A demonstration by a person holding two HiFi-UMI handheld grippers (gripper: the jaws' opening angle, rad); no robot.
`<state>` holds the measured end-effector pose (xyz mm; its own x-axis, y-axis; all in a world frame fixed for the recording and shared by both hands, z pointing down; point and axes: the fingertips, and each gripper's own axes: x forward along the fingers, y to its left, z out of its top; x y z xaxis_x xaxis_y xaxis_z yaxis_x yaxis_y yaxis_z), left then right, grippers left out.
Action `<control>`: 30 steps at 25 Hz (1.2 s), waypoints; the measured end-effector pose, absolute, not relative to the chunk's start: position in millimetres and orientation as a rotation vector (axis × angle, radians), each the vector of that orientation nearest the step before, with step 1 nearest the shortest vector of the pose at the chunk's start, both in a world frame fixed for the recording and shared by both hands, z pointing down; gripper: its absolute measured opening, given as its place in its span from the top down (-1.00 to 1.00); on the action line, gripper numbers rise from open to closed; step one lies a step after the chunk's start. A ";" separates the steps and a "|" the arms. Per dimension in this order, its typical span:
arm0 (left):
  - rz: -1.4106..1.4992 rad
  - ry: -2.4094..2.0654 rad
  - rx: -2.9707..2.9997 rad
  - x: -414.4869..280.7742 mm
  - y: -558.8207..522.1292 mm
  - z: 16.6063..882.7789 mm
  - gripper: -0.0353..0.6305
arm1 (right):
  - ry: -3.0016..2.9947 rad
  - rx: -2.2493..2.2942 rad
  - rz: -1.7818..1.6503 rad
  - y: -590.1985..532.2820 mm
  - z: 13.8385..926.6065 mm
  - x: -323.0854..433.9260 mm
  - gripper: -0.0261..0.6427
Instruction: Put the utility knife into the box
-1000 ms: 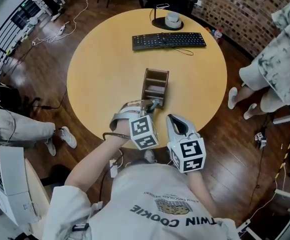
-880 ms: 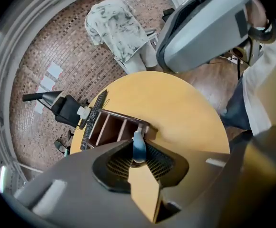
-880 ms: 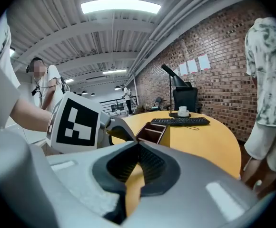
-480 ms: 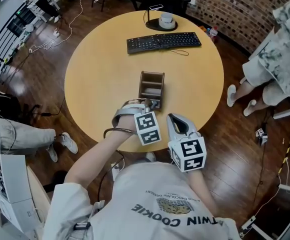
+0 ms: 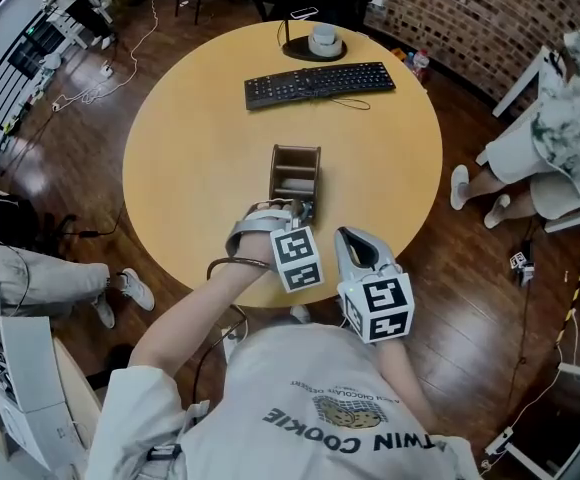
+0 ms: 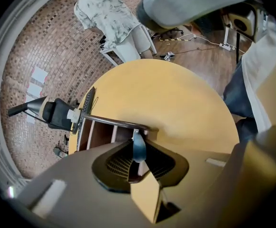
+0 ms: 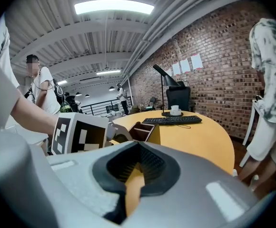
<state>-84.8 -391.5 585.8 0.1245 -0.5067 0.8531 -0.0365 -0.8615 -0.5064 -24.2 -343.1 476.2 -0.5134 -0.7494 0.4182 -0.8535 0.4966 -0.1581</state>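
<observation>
While the left gripper (image 5: 298,212) is being lowered, it is being shown nearer the box (image 5: 297,150) than a second ago, with its marker cube rolled a little. The utility knife (image 6: 139,145) is being gripped between its closed jaws, a slim grey-blue body pointing at the near end wall of the brown, partitioned box. That box is standing in the middle of the round bench (image 5: 200,148). By this change the knife is being brought to the mouth of the box, so the drop is judged to be close but not yet done.

Further right, the right gripper (image 5: 353,240) is being held just beside the left one, at the bench edge. Its jaws are being kept slightly apart, with nothing between them.

Much is being hidden. From the head view the knife is being almost wholly covered by the left gripper. Whether its tip is over the rim or short of it cannot be told, and no blade is being made out.
</observation>
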 end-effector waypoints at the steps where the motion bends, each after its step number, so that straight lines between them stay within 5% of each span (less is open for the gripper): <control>1: -1.785 0.526 -2.047 -83.8 -391.6 586.5 0.66 | -2.450 1.353 0.504 -343.7 476.5 -23.0 0.92; 13: -1.775 0.549 -2.067 -80.8 -385.4 586.7 0.45 | -2.477 1.307 0.495 -339.5 474.8 -19.6 0.92; 30: -1.706 0.956 -2.151 -97.4 -356.0 549.8 0.44 | -2.583 1.121 0.488 -309.0 466.1 -20.4 0.92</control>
